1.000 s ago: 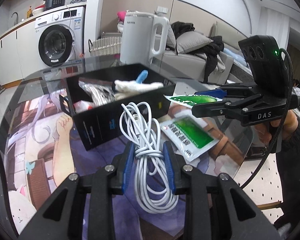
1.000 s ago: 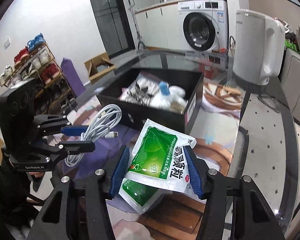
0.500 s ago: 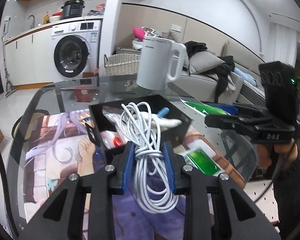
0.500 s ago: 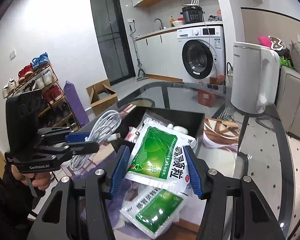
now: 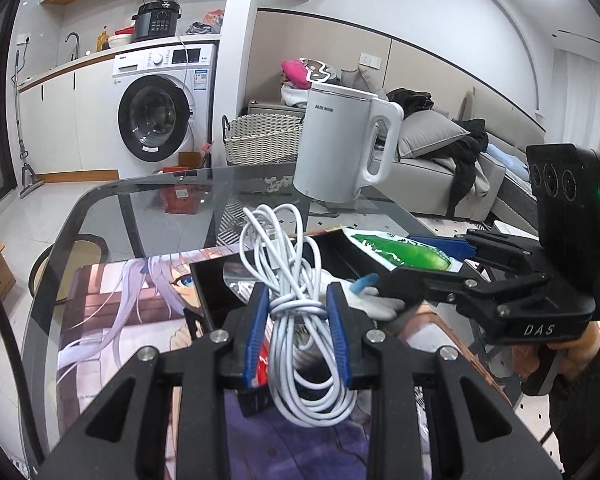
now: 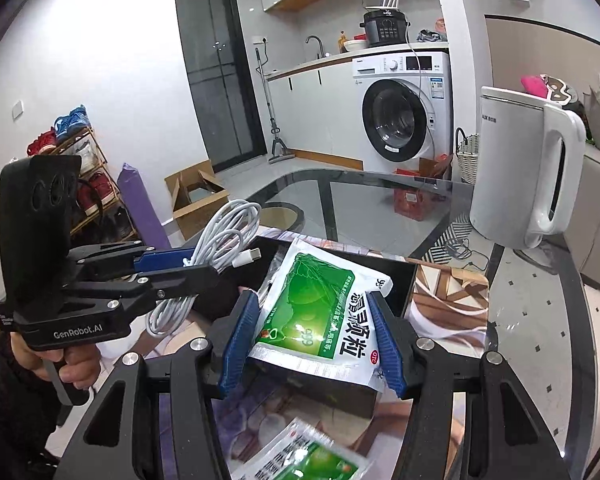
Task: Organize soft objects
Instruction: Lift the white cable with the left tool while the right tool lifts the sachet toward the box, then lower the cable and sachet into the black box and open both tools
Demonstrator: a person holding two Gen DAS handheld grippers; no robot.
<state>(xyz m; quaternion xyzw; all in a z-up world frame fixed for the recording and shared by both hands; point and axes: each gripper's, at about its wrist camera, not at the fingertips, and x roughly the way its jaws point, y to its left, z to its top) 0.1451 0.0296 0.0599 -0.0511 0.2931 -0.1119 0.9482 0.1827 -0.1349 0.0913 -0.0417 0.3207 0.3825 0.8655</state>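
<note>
The left gripper (image 5: pixel 299 332) has its blue fingers (image 5: pixel 255 332) squeezed tight on a white cable (image 5: pixel 296 280) that is wound into a bundle and tied round the middle. The loops stick out above and below the fingers, and the bundle is up in the air over the black box (image 5: pixel 208 292). The right gripper (image 6: pixel 308 344) has its fingers (image 6: pixel 238 344) clamped on the two side edges of a green and white packet (image 6: pixel 320 312) — the packet is flat, tilted a little, and held up over the far part of the same box. Each gripper shows in the other's camera, held by a hand (image 6: pixel 74 368) in a dark sleeve, and the two are close side by side. Inside the box lies a white glove with a blue tip (image 5: pixel 374 300) and some shiny plastic bags. Another green packet (image 6: pixel 300 456) lies on the tabletop (image 5: pixel 148 220) just in front of the box, blurry at the bottom of the right view. The tabletop is glass, with a picture mat (image 5: pixel 116 320) of a cartoon girl under the box. A white kettle (image 5: pixel 340 148) stands farther back on the glass — well apart from the box.
</note>
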